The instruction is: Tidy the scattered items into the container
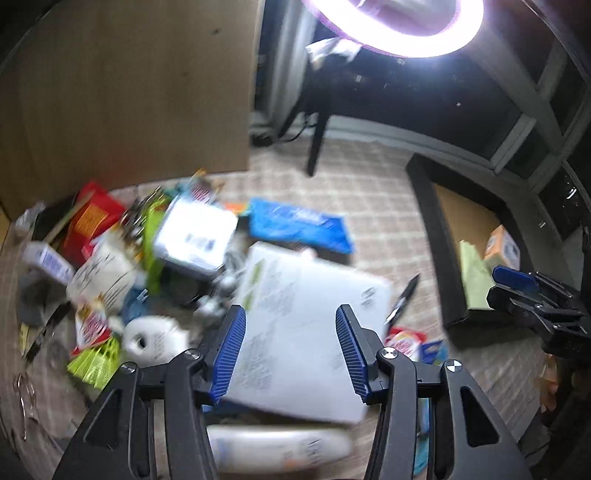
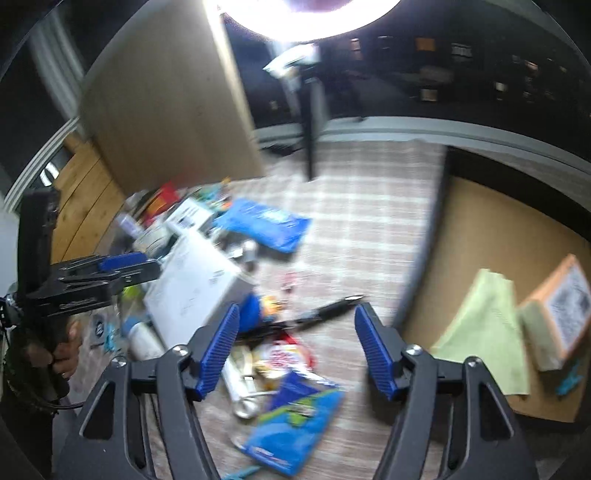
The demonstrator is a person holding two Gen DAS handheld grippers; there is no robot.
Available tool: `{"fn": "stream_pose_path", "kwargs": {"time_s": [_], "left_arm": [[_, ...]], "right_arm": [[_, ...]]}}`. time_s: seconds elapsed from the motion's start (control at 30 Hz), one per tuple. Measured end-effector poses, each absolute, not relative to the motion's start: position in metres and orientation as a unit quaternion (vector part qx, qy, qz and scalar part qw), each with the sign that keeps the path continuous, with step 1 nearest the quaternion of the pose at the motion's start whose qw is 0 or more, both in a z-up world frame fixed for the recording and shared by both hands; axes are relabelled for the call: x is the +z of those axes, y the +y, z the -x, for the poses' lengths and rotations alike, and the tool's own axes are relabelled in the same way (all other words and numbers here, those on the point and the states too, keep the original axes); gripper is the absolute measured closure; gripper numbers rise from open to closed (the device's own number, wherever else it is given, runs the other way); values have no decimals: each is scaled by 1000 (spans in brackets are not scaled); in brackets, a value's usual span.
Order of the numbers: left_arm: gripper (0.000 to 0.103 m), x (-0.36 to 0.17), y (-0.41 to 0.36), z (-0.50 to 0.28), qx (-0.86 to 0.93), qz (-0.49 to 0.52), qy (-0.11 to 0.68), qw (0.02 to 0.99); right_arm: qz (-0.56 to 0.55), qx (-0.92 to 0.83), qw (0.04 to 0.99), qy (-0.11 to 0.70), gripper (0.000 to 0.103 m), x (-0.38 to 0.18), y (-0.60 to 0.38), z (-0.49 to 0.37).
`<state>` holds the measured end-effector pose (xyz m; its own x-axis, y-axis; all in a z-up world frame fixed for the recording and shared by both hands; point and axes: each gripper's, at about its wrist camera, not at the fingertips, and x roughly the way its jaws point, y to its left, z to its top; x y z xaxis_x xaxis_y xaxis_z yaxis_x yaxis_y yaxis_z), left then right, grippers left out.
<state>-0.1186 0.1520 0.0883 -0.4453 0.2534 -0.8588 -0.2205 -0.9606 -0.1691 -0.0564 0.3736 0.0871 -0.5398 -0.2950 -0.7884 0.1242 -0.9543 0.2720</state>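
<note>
Scattered items lie in a heap on a checked cloth. My left gripper (image 1: 290, 350) is open and empty, hovering over a large white box (image 1: 306, 332). My right gripper (image 2: 295, 350) is open and empty above a black pen (image 2: 325, 312), a red-and-white packet (image 2: 284, 356) and a blue packet (image 2: 295, 424). The container is a black-rimmed box with a tan floor (image 2: 491, 236) at the right; it holds a green cloth (image 2: 487, 332) and an orange box (image 2: 561, 302). It also shows in the left wrist view (image 1: 436, 229). Both views are blurred.
A blue pouch (image 1: 299, 225), a white square box (image 1: 195, 236), a red packet (image 1: 92, 218), a paper roll (image 1: 151, 339) and a white bottle (image 1: 280, 448) lie around. A wooden panel (image 1: 140, 85) stands behind. A ring light (image 1: 395, 26) on a stand is overhead.
</note>
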Motion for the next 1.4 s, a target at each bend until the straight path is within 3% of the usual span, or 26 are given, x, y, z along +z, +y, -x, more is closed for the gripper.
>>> {"fn": "stream_pose_path", "kwargs": {"time_s": [0.3,0.7,1.4], "left_arm": [[56,63,135,121,833,524,-23,174],[52,46,143,127,804,543,-22,240],[52,115,231,130,833,470,9,293]], "right_arm": [[-509,-840,166,-94,54,57,320,72],[-536,-818,175,-116,54,28,303,88],[-463,-868,117,-138,54,94,392,67]]}}
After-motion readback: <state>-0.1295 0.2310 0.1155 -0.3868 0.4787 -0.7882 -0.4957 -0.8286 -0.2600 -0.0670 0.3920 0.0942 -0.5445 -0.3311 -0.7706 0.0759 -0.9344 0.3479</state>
